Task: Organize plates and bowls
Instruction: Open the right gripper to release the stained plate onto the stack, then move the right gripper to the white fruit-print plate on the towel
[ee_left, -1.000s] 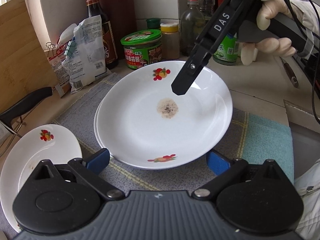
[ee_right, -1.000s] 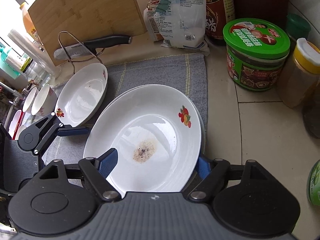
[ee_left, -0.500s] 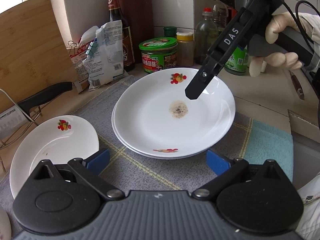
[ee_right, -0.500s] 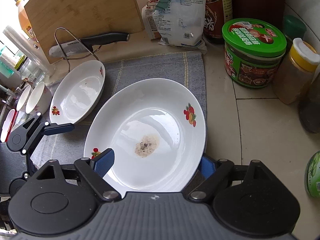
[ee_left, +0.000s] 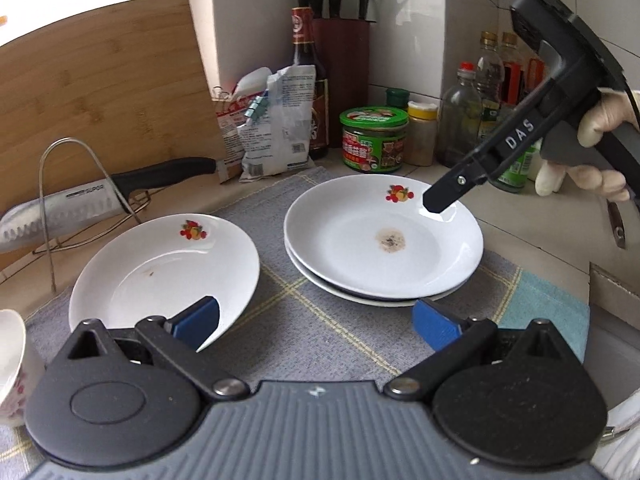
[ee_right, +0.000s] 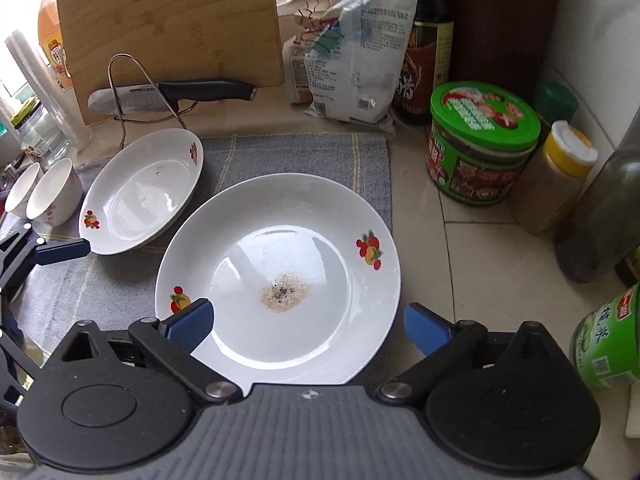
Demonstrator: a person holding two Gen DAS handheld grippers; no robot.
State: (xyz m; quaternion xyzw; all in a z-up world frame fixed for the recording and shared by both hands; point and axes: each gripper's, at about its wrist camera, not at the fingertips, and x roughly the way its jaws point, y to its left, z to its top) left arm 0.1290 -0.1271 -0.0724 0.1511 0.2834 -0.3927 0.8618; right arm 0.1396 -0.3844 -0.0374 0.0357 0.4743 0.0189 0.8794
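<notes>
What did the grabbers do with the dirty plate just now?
The right gripper has just been opening its jaws and let go of the stained plate, which now rests on another plate on the grey mat. Both grippers drew back from it. The left gripper stayed open and empty. The lone plate, knife and jars did not move.

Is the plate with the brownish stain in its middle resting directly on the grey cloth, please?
No, the stained plate sits on another plate, whose rim shows beneath it.
</notes>
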